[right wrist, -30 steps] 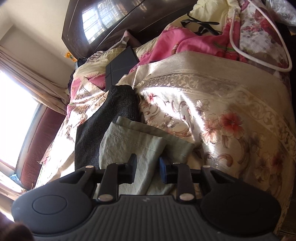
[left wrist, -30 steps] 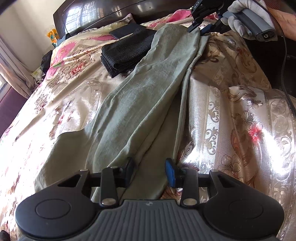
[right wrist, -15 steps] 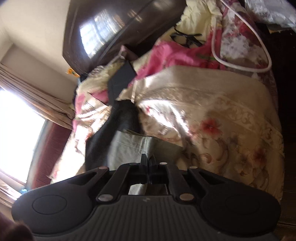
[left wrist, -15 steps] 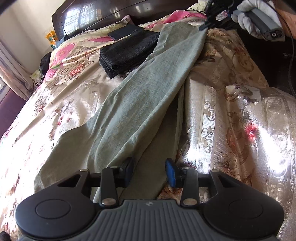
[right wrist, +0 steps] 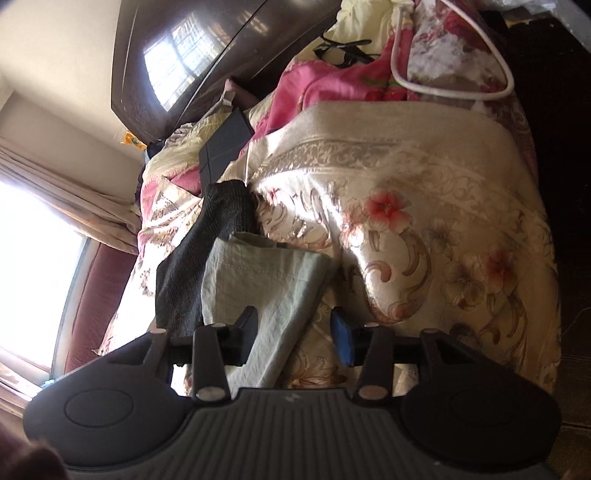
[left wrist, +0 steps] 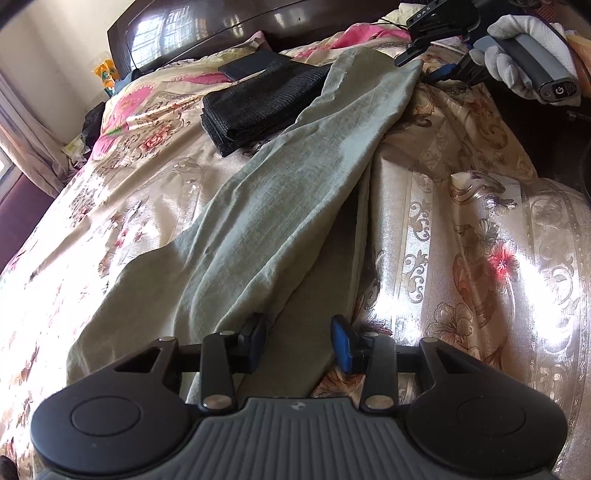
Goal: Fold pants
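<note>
Lying flat: pants [left wrist: 280,206] | left gripper [left wrist: 299,341] fingers apart | right gripper [right wrist: 295,332] fingers apart, hem stitching visible

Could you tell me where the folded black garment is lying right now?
In the left wrist view, the black garment lies on the bedspread, upper centre, left of the green pants.

A floral satin bedspread [left wrist: 461,229] covers the bed, a glossy dark headboard [left wrist: 207,33] and cream wall [left wrist: 48,40] at upper left, bright curtained window [right wrist: 33,258] at left.
</note>
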The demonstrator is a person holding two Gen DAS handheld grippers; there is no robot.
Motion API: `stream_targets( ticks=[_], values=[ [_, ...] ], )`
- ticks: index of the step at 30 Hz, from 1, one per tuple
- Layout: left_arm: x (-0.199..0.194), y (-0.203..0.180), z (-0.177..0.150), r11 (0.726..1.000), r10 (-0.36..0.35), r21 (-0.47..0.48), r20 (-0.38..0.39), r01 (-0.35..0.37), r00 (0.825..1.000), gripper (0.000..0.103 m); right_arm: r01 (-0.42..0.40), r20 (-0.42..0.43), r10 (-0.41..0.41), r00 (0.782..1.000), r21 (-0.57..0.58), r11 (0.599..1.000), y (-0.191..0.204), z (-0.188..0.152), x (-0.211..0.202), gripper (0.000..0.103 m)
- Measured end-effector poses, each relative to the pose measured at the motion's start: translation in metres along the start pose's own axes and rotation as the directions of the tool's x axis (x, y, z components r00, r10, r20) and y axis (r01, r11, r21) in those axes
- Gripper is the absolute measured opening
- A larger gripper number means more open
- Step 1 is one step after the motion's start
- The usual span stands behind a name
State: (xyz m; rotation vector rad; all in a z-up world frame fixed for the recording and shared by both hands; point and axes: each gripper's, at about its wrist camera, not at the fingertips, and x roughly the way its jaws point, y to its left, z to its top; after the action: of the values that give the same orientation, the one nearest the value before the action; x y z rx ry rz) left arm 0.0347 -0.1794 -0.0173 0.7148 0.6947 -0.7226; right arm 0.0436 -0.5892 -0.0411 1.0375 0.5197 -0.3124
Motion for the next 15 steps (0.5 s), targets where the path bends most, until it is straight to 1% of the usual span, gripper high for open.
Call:
stream_targets(
  ticks=[2,4,6,8,12,13,14,15],
  values=[
    [-0.001,0.0,0.001,1.0,-0.001,-0.002,-0.002,0.001,1.0,0.053,0.0,0.015,0.0,1.0,0.003,1.0,0.002,-0.001,0.006,0.046],
    [-0.001,0.0,0.001,1.0,0.003,0.003,-0.005,-0.003,1.0,0.053,-0.024,0.021,0.024,1.0,0.004,1.0,0.003,-0.001,0.003,0.049],
    [-0.001,-0.001,0.001,1.0,0.001,0.001,-0.004,-0.001,1.0,0.053,-0.062,0.028,0.063,0.998,-0.018,0.998,0.001,-0.002,-0.003,0.048],
    [0.0,0.0,0.001,1.0,0.0,0.005,-0.005,0.0,1.0,0.053,-0.097,0.033,0.098,0.995,-0.017,0.995,-0.003,-0.004,-0.001,0.048],
    [0.002,0.001,0.004,1.0,0.003,0.009,-0.011,-0.003,1.0,0.054,-0.129,0.053,0.13,0.99,-0.014,0.992,-0.002,-0.005,0.014,0.046],
    [0.002,0.001,0.005,1.0,0.004,0.008,-0.013,-0.004,1.0,0.054,-0.121,0.057,0.123,0.991,-0.027,0.992,0.003,-0.006,0.016,0.044],
    [0.002,0.001,0.006,1.0,0.006,0.007,-0.015,-0.006,1.0,0.054,-0.126,0.055,0.129,0.99,-0.055,0.991,0.007,-0.008,0.016,0.038],
    [0.001,0.001,0.006,1.0,0.008,0.003,-0.015,-0.007,1.0,0.054,-0.127,0.054,0.131,0.99,-0.072,0.989,0.011,-0.011,0.016,0.024]
  ],
)
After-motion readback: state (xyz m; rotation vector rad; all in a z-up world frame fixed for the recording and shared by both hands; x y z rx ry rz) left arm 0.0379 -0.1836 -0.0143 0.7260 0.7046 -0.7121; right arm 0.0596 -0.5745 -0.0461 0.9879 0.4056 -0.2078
